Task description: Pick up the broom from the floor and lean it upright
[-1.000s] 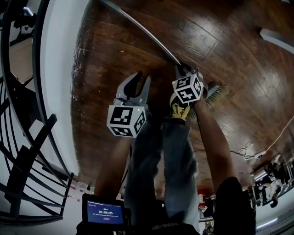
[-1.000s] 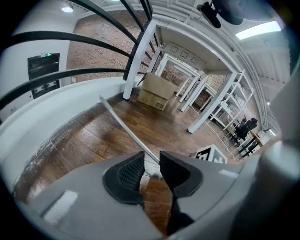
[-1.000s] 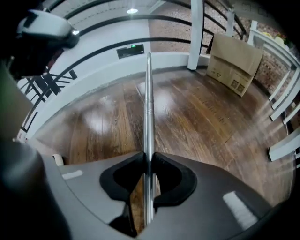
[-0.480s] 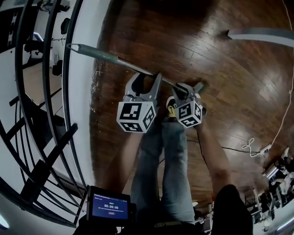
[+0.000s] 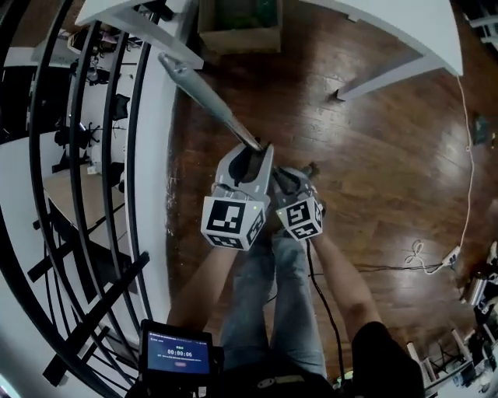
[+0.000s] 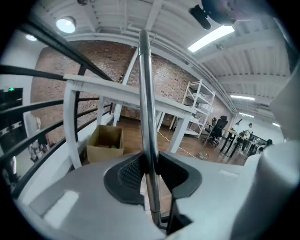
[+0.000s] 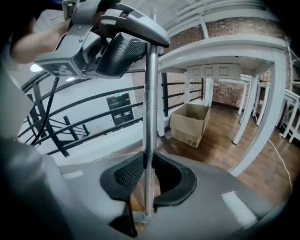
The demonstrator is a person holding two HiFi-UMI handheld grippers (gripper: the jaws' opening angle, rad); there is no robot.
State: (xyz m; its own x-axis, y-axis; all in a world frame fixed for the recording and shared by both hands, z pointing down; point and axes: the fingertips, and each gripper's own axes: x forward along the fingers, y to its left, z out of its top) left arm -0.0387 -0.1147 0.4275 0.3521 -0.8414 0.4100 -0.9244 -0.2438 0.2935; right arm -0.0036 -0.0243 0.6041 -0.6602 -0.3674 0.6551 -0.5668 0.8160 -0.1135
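- The broom (image 5: 206,97) no longer lies along the wooden floor (image 5: 373,155). A second ago its handle ran low across the boards with the bristles showing beside the right gripper. Now the handle stands steeply, its free end up near the black railing (image 5: 117,155) at the floor's left edge.
- The left gripper (image 5: 250,155) is what has changed most. A second ago it hung empty with its jaws apart. Half a second ago it had spread wide around the handle. Its jaws have just been closing, and its own view shows both dark pads pressed on the metal handle.
- The right gripper (image 5: 299,180) holds as it did before – narrow, clamped on the handle lower down, just below the left gripper and closer to the broom head. The right gripper view shows the left one above it on the same handle.
- The broom head is hidden under the grippers in the head view, so I cannot tell whether the bristles touch the floor.
- For the task this looks like the pick-up done and a two-handed hold gained – the lift is well along.
- What remains, as I judge it, is the leaning: the handle's top needs a support, and the railing or the white table (image 5: 389,31) beyond the cardboard box (image 5: 237,23) look the nearest.
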